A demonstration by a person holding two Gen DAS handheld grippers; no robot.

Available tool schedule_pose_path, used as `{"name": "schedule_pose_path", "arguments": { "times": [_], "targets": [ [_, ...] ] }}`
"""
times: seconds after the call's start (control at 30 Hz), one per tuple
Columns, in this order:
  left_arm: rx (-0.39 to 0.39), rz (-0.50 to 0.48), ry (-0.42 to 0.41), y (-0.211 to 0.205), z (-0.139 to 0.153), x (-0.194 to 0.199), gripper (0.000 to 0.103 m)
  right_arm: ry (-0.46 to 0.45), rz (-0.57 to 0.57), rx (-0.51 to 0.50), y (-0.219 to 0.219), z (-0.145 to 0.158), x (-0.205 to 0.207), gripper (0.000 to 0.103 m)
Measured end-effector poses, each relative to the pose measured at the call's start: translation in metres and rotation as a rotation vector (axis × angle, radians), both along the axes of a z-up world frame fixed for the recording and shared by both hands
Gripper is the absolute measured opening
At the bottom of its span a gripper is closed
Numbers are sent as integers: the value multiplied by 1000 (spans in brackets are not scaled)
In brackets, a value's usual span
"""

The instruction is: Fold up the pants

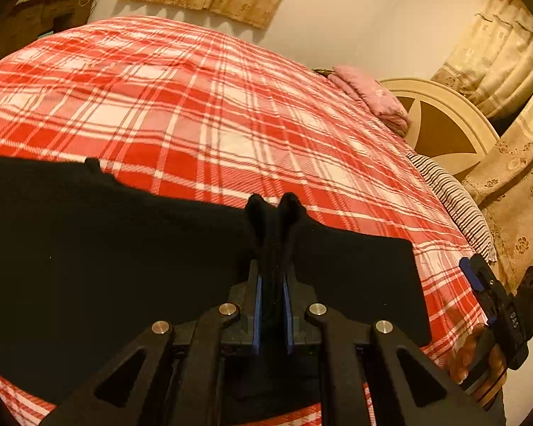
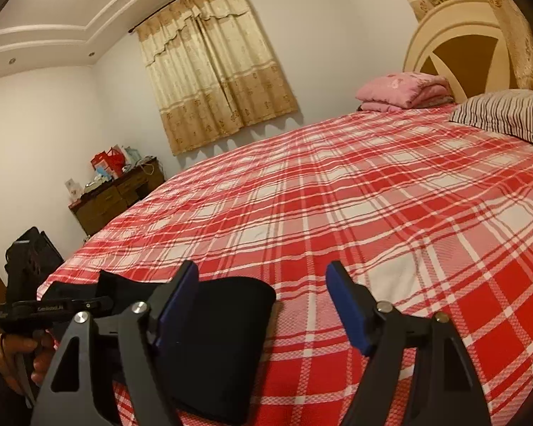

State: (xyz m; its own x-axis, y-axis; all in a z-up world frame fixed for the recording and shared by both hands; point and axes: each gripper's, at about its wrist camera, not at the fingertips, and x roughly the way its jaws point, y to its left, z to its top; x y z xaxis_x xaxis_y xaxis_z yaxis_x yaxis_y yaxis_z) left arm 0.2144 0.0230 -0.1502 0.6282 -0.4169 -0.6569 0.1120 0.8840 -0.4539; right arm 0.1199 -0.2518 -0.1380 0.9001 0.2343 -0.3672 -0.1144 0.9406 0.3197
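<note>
Black pants [image 1: 89, 248] lie across the near edge of the bed on the red plaid sheet [image 1: 202, 113]. My left gripper [image 1: 274, 209] is over them; its fingers stand close together with black cloth between them at the far edge of the pants. My right gripper [image 2: 263, 277] is open and empty, above the right end of the pants [image 2: 224, 323]. Its left finger [image 2: 181, 291] overlaps the cloth, its right finger [image 2: 341, 294] is over bare sheet. The right gripper also shows at the right edge of the left wrist view [image 1: 494, 305], and the left gripper shows in the right wrist view [image 2: 53, 309].
A striped pillow [image 2: 508, 113] and a folded pink blanket [image 2: 405, 90] lie at the head of the bed by the cream headboard [image 2: 444, 35]. A brown dresser [image 2: 117, 198] with clutter stands by the far wall. Curtains [image 2: 213, 71] hang behind.
</note>
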Motion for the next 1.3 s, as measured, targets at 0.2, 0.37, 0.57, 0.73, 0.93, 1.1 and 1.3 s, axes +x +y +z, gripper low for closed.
{"name": "schedule_pose_path", "arguments": {
  "times": [0.2, 0.37, 0.57, 0.73, 0.93, 1.1, 1.3],
  "targets": [
    [42, 6, 19, -4, -15, 5, 10, 8, 22, -17, 6, -2, 0, 80],
    [40, 5, 11, -2, -17, 5, 10, -7, 184, -6, 26, -1, -5, 80],
    [35, 1, 16, 0, -17, 6, 11, 89, 453, -119, 77, -16, -6, 85],
    [88, 14, -7, 2, -13, -3, 24, 269, 459, -241, 98, -49, 7, 85],
    [217, 16, -48, 16, -6, -25, 38, 271, 471, -224, 94, -48, 6, 87],
    [300, 72, -97, 47, 12, -37, 38, 237, 452, -210, 95, -40, 3, 87],
    [450, 164, -101, 109, 19, -28, 39, 155, 413, -174, 106, -23, -3, 87]
  ]
}}
